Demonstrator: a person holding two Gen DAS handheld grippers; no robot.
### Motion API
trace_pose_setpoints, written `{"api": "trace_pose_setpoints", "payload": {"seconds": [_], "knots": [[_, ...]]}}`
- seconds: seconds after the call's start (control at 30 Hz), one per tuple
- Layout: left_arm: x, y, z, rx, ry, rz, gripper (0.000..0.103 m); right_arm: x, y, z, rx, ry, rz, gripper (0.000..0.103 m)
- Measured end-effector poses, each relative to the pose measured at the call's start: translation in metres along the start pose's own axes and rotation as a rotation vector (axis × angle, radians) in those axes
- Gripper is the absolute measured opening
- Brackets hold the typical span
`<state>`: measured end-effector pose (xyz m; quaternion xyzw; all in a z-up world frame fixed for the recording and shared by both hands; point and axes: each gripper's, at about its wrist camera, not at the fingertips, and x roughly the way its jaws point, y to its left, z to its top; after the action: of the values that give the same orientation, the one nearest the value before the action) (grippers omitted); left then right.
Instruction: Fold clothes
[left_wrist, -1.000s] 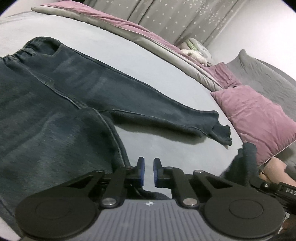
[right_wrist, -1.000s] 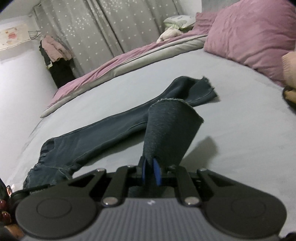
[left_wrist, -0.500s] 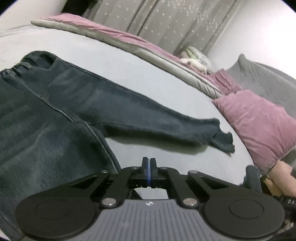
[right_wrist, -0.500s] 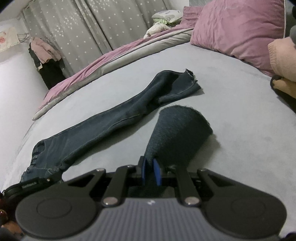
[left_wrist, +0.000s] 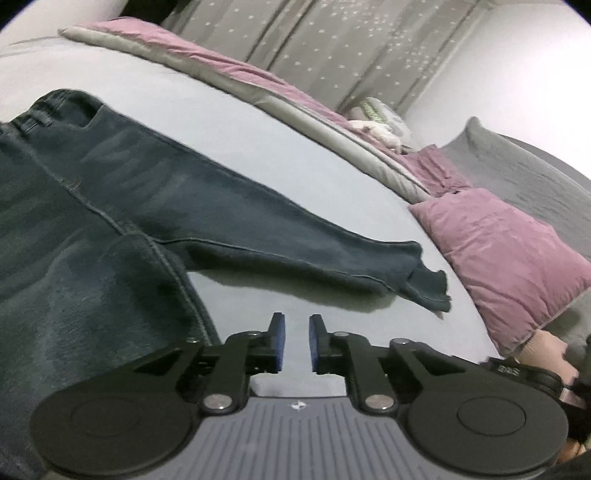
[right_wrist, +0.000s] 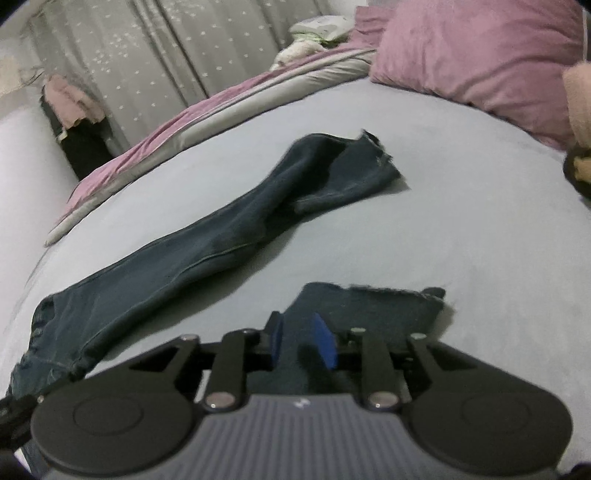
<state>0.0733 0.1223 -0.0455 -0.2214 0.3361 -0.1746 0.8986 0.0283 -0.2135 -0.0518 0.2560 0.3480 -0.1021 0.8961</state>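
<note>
Dark blue jeans lie spread on a grey bed (left_wrist: 332, 177). In the left wrist view the far leg (left_wrist: 229, 221) runs right to its frayed hem (left_wrist: 428, 288), and the near leg (left_wrist: 92, 314) lies just left of my fingers. My left gripper (left_wrist: 296, 332) is open over bare sheet, holding nothing. In the right wrist view the near leg's frayed hem (right_wrist: 369, 306) lies flat on the bed under and beyond my right gripper (right_wrist: 299, 332), which is open. The far leg (right_wrist: 229, 236) stretches diagonally behind it up to its hem (right_wrist: 354, 166).
A pink pillow (left_wrist: 509, 258) (right_wrist: 480, 48) sits at the bed's right end. A folded pink and grey duvet (left_wrist: 258, 81) lines the far edge, with curtains behind. A person's hand (left_wrist: 546, 347) shows at the right. Bare sheet (right_wrist: 461, 229) lies between the hems and the pillow.
The right gripper lowered the near leg's end onto the bed and opened, so the hem now lies flat. The left gripper shut half a second ago and has opened again.
</note>
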Motion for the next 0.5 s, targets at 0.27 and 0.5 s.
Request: {"api": "trace_pose_setpoints", "payload": {"seconds": [0.27, 0.5], "knots": [[-0.011, -0.006, -0.004, 0.096, 0.02, -0.035, 0.029, -0.016, -0.026, 0.007, 0.008, -0.033, -0.045, 0.052], [-0.013, -0.022, -0.025, 0.177, 0.198, -0.251, 0.029, -0.018, -0.02, 0.01, 0.031, -0.021, 0.014, 0.052]]}}
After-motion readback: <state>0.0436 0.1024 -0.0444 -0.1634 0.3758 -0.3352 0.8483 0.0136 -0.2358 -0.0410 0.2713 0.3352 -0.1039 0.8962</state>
